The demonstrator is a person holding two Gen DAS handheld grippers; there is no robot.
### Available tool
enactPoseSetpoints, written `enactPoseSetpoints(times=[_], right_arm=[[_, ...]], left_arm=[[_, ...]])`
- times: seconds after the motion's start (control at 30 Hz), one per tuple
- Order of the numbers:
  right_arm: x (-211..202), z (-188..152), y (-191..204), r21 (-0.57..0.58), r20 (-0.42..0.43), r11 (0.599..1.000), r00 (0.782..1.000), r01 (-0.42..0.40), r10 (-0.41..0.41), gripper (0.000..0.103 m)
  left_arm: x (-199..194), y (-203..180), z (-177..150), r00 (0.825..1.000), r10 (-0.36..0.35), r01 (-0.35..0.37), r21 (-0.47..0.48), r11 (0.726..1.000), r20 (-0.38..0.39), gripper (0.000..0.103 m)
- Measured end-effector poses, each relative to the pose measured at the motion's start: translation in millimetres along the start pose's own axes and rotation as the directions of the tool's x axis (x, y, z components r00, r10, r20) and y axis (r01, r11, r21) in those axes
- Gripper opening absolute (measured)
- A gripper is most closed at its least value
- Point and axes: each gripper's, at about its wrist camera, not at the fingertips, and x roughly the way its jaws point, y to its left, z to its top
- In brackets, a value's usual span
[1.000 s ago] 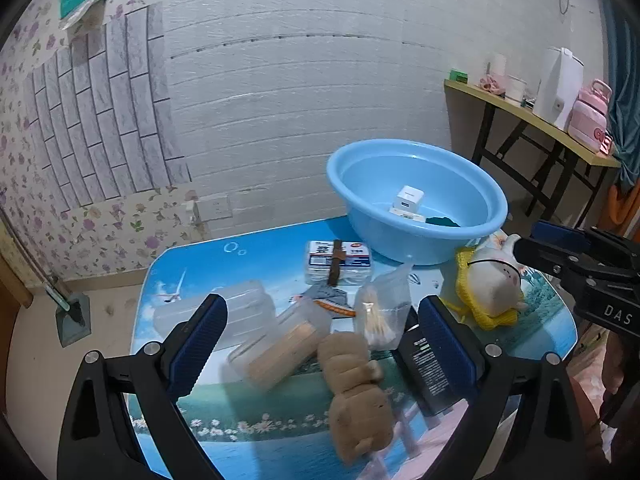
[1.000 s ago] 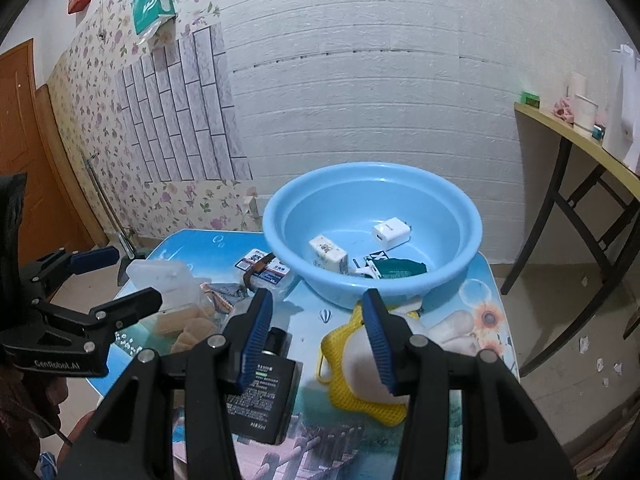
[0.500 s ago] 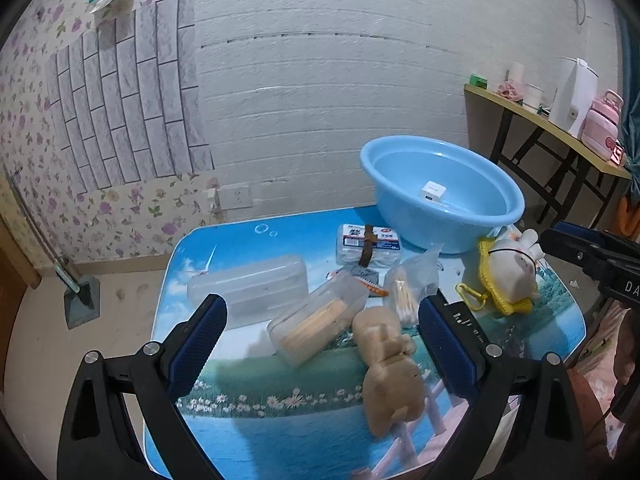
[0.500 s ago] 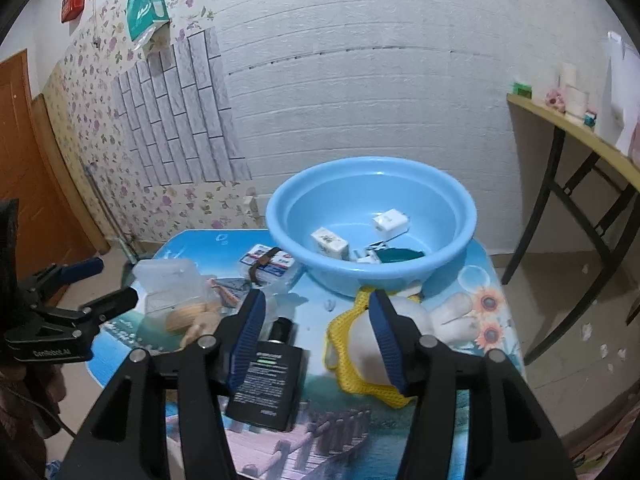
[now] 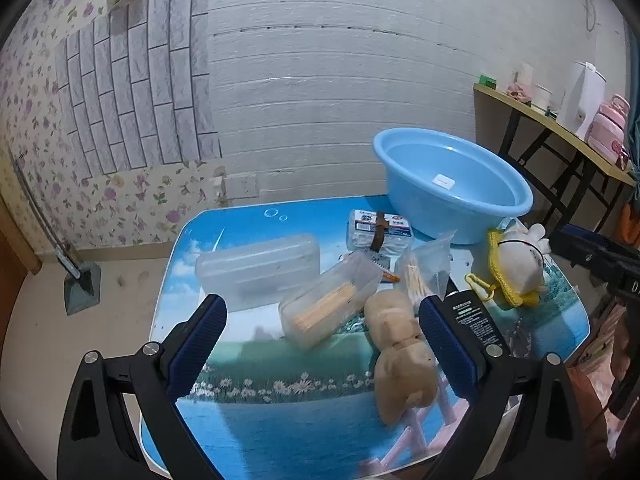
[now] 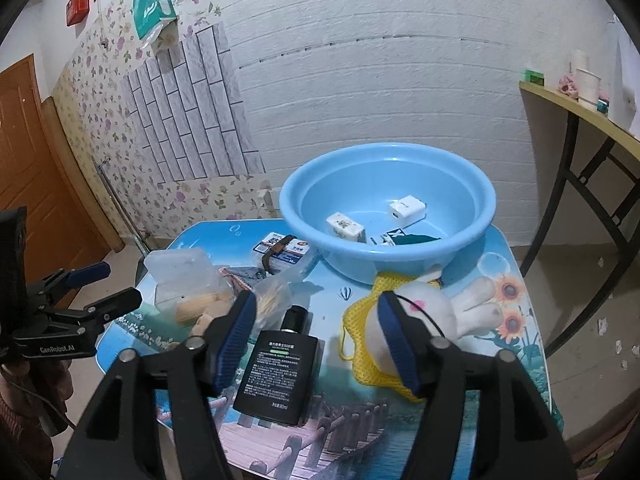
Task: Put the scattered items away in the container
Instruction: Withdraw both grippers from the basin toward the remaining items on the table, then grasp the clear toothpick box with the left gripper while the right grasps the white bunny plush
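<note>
A light blue basin (image 6: 387,216) stands at the table's far side (image 5: 452,184) and holds a white charger (image 6: 406,210), a white box (image 6: 346,227) and a dark green item (image 6: 416,239). Scattered on the table are a black bottle (image 6: 280,376), a white plush on yellow net (image 6: 416,316), a brown plush (image 5: 400,356), two clear plastic boxes (image 5: 258,270) (image 5: 328,300), a bag of swabs (image 5: 424,276) and a tissue pack (image 5: 378,230). My left gripper (image 5: 320,344) is open above the front of the table. My right gripper (image 6: 318,340) is open, above the black bottle.
The small picture-print table (image 6: 504,380) ends close on all sides. A wooden side table (image 6: 580,120) with cups stands to the right. A door (image 6: 24,160) is at the left. The white wall is behind the basin.
My left gripper has pulled back and swung left, so more of the table's left side shows. My right gripper has opened wider and drawn back slightly.
</note>
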Motion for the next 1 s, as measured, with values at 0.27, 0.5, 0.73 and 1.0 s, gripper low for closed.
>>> enactPoseSetpoints(times=[0.27, 0.5, 0.73, 1.0], right_arm=[[4, -13, -23, 0.057, -0.021, 0.997, 0.998, 0.055, -0.054, 0.076], [21, -32, -35, 0.077, -0.091, 0.994, 0.993, 0.083, -0.076, 0.076], [28, -37, -41, 0.077, -0.113, 0.992, 0.989, 0.101, -0.092, 0.076], [36, -34, -42, 0.059, -0.134, 0.988, 0.982, 0.139, -0.130, 0.076]], left_arm=[[4, 15, -17, 1.000, 0.022, -0.022, -0.019, 1.000, -0.019, 0.101], [15, 31, -24, 0.998, 0.030, -0.033, -0.051, 0.998, -0.057, 0.101], [31, 28, -20, 0.998, 0.038, -0.038, 0.001, 0.999, -0.046, 0.101], [62, 26, -15, 0.997, 0.005, -0.002, 0.038, 0.999, -0.080, 0.101]])
